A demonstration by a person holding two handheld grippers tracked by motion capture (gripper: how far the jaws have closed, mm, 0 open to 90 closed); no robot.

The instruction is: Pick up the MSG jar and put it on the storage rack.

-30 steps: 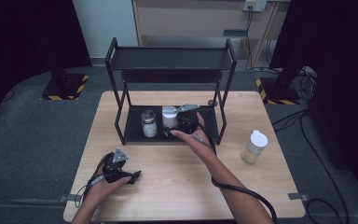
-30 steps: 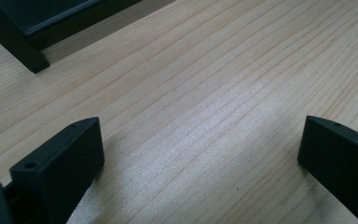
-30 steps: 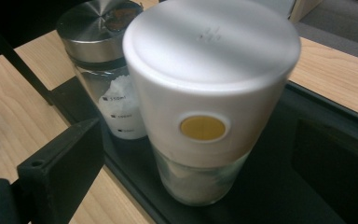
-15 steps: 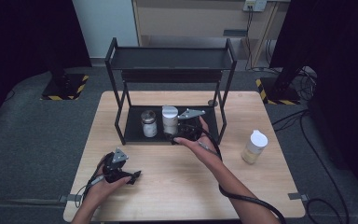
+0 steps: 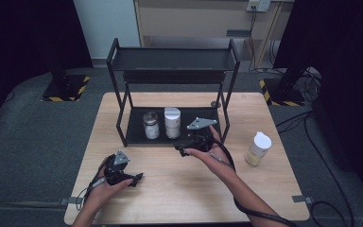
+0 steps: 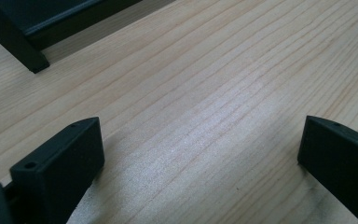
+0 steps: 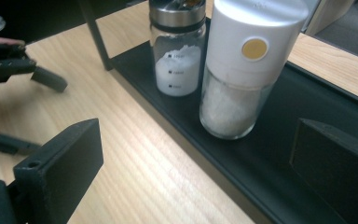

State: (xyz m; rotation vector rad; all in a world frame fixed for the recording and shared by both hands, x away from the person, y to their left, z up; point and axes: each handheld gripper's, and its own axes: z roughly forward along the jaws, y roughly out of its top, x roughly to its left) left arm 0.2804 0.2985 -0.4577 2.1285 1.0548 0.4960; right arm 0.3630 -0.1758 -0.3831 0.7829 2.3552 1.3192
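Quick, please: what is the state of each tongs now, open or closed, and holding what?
Left tongs: open, holding nothing, over the bare table.
Right tongs: open, holding nothing, facing the white-capped jar on the rack's lower shelf.

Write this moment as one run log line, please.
right gripper: open, before white jar on rack | left gripper: open, over table

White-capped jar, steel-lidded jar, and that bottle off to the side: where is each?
White-capped jar [image 7: 254, 49]: right gripper view, on its white cap.
Steel-lidded jar [image 7: 177, 70]: right gripper view, on its glass body.
Bottle [image 5: 258, 148]: high view, on its body.
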